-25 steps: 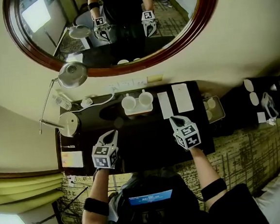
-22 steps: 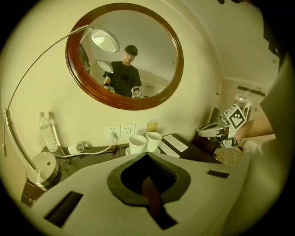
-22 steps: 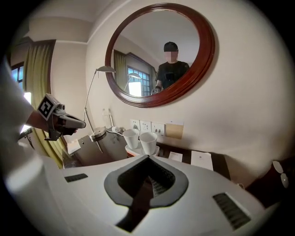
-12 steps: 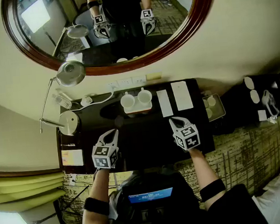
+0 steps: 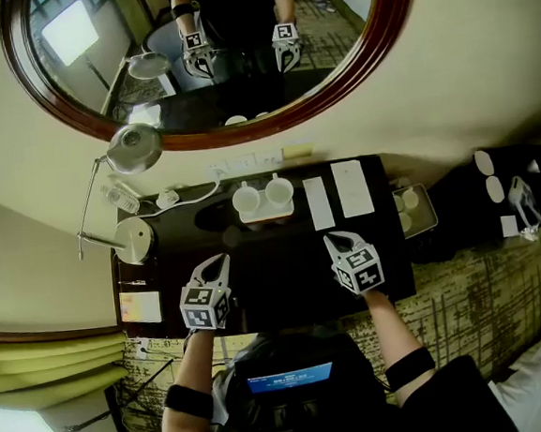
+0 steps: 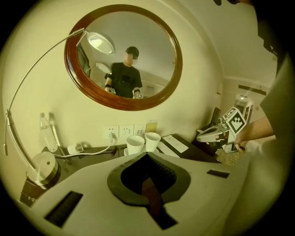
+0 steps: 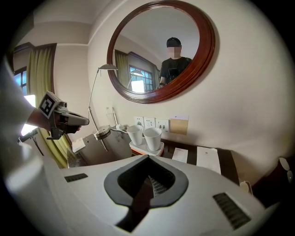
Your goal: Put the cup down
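White cups (image 5: 247, 200) stand upright, mouths facing up.

No legible print anywhere, neither on the white cards (image 5: 351, 187) nor the small screen (image 5: 290, 380).

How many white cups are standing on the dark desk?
2. The left cup and the right cup stand side by side on a small tray at the back of the desk, below the wall sockets. None seems hidden.
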